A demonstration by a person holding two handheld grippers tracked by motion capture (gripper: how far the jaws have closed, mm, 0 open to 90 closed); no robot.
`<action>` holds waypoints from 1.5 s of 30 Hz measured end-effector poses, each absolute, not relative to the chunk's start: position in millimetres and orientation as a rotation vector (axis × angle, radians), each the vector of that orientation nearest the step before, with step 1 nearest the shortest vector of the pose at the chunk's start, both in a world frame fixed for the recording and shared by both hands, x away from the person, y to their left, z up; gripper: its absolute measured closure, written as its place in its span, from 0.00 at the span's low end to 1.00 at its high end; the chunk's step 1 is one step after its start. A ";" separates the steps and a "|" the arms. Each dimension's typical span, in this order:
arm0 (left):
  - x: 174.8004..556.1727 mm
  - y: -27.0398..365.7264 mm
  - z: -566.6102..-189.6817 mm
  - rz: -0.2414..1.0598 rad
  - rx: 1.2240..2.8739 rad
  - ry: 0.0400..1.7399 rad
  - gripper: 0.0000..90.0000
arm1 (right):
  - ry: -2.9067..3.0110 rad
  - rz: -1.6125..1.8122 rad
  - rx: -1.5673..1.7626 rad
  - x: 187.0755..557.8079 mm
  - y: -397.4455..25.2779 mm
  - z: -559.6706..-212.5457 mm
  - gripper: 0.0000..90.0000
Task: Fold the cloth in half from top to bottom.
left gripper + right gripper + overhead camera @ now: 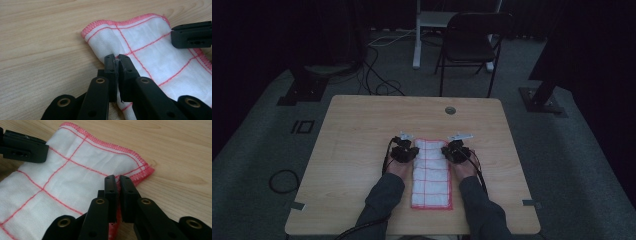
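High view shows one white woven cloth with a red grid of lines and a red stitched hem [431,172] lying flat on the pale wooden counter [357,145], folded into a narrow strip whose long axis runs straight away from the person, from the near edge toward the middle of the counter. Two tools work it, one to each long side near the far end: the left hand-held gripper [404,152] sits at the cloth's left edge and the right hand-held gripper [455,151] at its right edge, so the strip lies between them and each hand is equally close to its own far corner. Seen from the left gripper view, the left hand-held gripper [117,58] has its jaws closed down narrow with a pinch of the white fabric [147,42] caught between them, just in from the hemmed corner. From the right gripper view, the right hand-held gripper [117,178] is likewise nearly closed, its jaws pinching the red hem of the cloth [75,170] just short of the corner. By the look of it, the coming move is a lift or fold along the long axis, both corners travelling together. Beyond the counter stands one dark folding chair [469,42] on the grey floor.
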State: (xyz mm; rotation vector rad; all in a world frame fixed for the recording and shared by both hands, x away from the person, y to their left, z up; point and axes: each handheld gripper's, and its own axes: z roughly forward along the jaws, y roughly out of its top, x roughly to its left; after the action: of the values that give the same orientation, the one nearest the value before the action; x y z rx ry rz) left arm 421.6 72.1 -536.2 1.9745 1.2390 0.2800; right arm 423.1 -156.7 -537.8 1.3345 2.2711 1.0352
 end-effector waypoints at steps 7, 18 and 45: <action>420.4 71.5 -520.8 0.296 1.952 1.192 0.97 | 2.246 1.060 1.302 420.3 -159.3 -526.4 0.96; 417.3 72.3 -507.6 0.310 1.945 1.141 0.97 | 2.221 1.095 1.264 414.4 -163.7 -510.5 0.96; 349.8 87.8 -494.2 0.308 1.917 1.005 0.96 | 2.233 1.190 1.143 347.9 -172.2 -497.5 0.95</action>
State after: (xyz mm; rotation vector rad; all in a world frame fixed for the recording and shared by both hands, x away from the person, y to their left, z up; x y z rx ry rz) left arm 349.8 87.8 -494.2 1.9172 1.0051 0.3081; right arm 347.9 -172.2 -497.5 1.1431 2.2335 1.1901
